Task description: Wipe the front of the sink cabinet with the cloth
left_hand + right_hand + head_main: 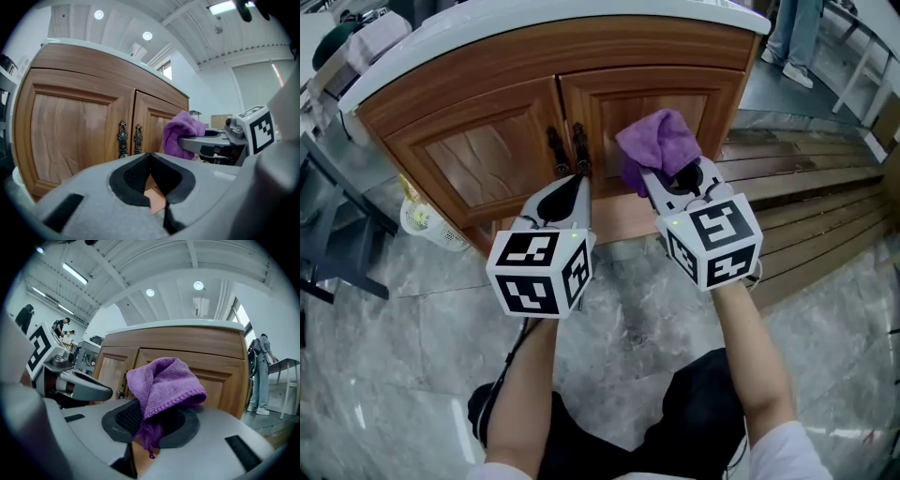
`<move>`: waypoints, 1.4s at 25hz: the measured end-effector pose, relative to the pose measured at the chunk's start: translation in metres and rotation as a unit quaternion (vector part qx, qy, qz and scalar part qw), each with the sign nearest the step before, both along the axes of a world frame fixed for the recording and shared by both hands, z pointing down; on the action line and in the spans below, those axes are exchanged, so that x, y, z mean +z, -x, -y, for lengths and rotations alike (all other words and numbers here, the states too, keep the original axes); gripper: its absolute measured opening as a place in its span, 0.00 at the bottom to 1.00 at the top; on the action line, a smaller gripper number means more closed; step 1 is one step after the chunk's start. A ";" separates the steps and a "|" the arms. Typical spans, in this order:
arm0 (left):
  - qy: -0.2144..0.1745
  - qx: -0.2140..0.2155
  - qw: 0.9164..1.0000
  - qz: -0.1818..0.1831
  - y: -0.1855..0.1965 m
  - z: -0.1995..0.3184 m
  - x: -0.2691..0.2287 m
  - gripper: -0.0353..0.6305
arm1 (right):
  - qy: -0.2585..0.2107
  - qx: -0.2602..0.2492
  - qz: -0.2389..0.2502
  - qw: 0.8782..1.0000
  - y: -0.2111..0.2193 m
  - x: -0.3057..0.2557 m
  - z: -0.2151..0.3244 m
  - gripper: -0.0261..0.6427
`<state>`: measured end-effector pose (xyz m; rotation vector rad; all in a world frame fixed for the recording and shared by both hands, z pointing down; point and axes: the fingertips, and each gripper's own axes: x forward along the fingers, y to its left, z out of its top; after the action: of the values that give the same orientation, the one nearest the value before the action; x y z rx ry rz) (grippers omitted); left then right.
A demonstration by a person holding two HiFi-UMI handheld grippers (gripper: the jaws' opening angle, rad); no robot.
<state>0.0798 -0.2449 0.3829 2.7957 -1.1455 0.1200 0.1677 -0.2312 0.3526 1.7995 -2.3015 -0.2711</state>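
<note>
Two doors: left door (478, 155) and right door (609, 117), both of brown wood with raised panels, make up the front of the sink cabinet (534, 56); they meet at the middle seam.
Handles: a pair of dark ornate handles (558, 148) stands upright, one on each side of the seam.
Top edge: a white top (581, 14) overhangs the curved front.
Floor: grey marbled tiles (619, 309) run up to the cabinet foot.
Room: white walls and round ceiling lamps show in both tool views; a person (260, 376) stands past the cabinet's right corner.
Cloth: a purple cloth (661, 141) sits bunched in front of the right door, just right of the handles; whether it touches the wood cannot be told.
Right tool: the right tool (656, 178) pinches the cloth, which folds over its tips (150, 423).
Left tool: the left tool (579, 178) has its jaws pressed together with nothing between them (151, 153), and it points at the seam just below the handles.
Left side: a white basket (427, 220) and a dark frame (328, 234) crowd the floor beside the left door.
Right side: wooden steps (806, 187) lie beside the right corner.
Open room: bare floor lies between the person's knees and the cabinet foot.
</note>
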 end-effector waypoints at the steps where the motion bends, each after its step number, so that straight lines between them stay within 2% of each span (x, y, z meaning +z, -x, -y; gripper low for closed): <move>1: 0.000 -0.007 1.000 0.000 0.007 0.002 0.000 0.06 | -0.001 -0.015 0.001 1.000 0.014 0.000 0.001 0.15; 5: -0.001 -0.036 0.999 0.003 0.035 0.007 -0.003 0.06 | 0.000 -0.076 0.011 0.997 0.073 0.000 0.006 0.15; 10: -0.003 -0.078 0.997 0.004 0.078 0.018 -0.002 0.06 | 0.003 -0.125 0.021 0.992 0.133 0.006 0.017 0.15; 20: 0.006 -0.185 0.983 0.016 0.191 0.022 0.015 0.06 | 0.021 -0.213 0.055 0.975 0.249 0.037 0.035 0.15; 24: 0.011 -0.216 0.976 0.027 0.231 0.019 0.028 0.06 | 0.030 -0.230 0.064 0.971 0.286 0.053 0.044 0.15; 27: 0.019 -0.232 0.972 0.021 0.252 0.017 0.033 0.06 | 0.038 -0.242 0.056 0.968 0.312 0.068 0.050 0.15; 30: 0.025 -0.237 0.971 0.004 0.261 0.016 0.033 0.06 | 0.036 -0.244 0.049 0.968 0.329 0.082 0.056 0.15; 35: 0.022 -0.231 0.973 0.009 0.260 0.014 0.033 0.06 | 0.031 -0.230 0.036 0.972 0.341 0.103 0.069 0.15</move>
<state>-0.1806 -0.2590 0.4156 2.4138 -1.7337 0.1242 -0.1732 -0.2998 0.4552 1.2453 -2.7229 -0.2000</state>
